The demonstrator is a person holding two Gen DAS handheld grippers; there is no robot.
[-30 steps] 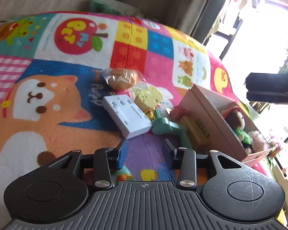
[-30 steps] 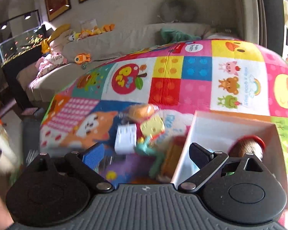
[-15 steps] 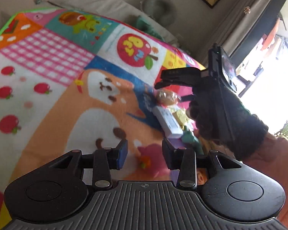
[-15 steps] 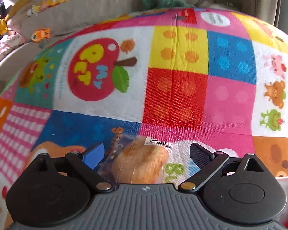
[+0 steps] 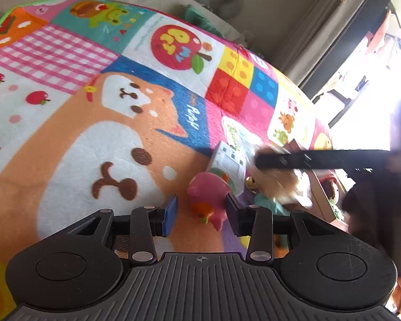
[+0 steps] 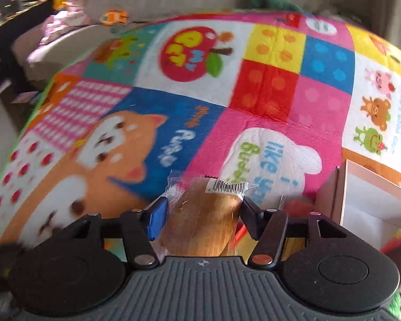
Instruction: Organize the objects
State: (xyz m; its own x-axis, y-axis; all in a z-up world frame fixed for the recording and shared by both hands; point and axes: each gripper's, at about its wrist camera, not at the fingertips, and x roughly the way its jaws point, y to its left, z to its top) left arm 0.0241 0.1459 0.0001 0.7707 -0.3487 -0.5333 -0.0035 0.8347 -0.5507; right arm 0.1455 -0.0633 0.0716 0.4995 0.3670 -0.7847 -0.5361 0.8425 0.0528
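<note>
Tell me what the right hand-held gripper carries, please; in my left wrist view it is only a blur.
Observer: A wrapped bun in a clear packet. The right hand-held gripper has just been closing its jaws, and both pads press the packet.
Operator: Is there any label on it?
Observer: Yes, a white barcode sticker at its far end.
Operator: Where is the box?
Observer: The open box lies at the picture's right of the bun, white inside.

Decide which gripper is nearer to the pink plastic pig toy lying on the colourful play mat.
Left. The left gripper straddles the pink plastic pig toy, pads either side without pressing it. The right gripper is further off, closing around a clear-wrapped bread bun.
</note>
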